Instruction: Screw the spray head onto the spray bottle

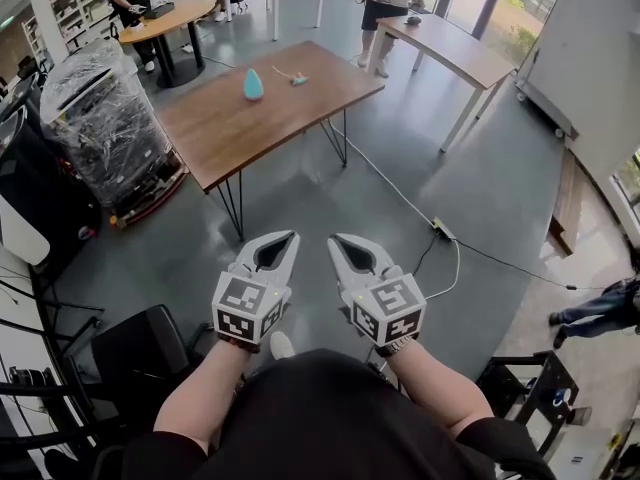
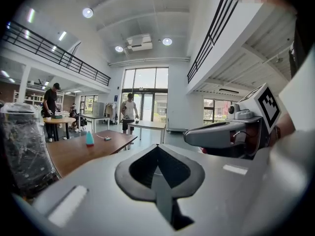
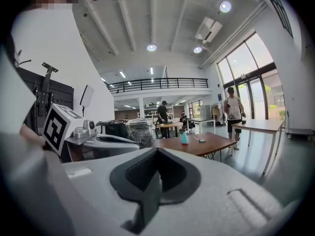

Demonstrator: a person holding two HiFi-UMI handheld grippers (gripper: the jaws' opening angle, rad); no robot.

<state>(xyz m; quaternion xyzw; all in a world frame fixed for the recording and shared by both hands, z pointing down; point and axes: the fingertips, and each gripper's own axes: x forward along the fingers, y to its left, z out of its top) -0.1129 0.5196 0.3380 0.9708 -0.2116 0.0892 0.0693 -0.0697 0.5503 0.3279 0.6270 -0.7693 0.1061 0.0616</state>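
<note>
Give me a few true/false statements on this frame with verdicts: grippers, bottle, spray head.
1. The left gripper and the right gripper both have their jaws shut with nothing between them. True.
2. The left gripper holds the bottle. False: the bottle is on the wooden table, far from both grippers.
3. The spray head is screwed onto the bottle. False: it lies on the table beside the bottle, apart from it.
4. The bottle stands upright. True.
5. Both grippers are over the table. False: they are over the floor, short of the table.
</note>
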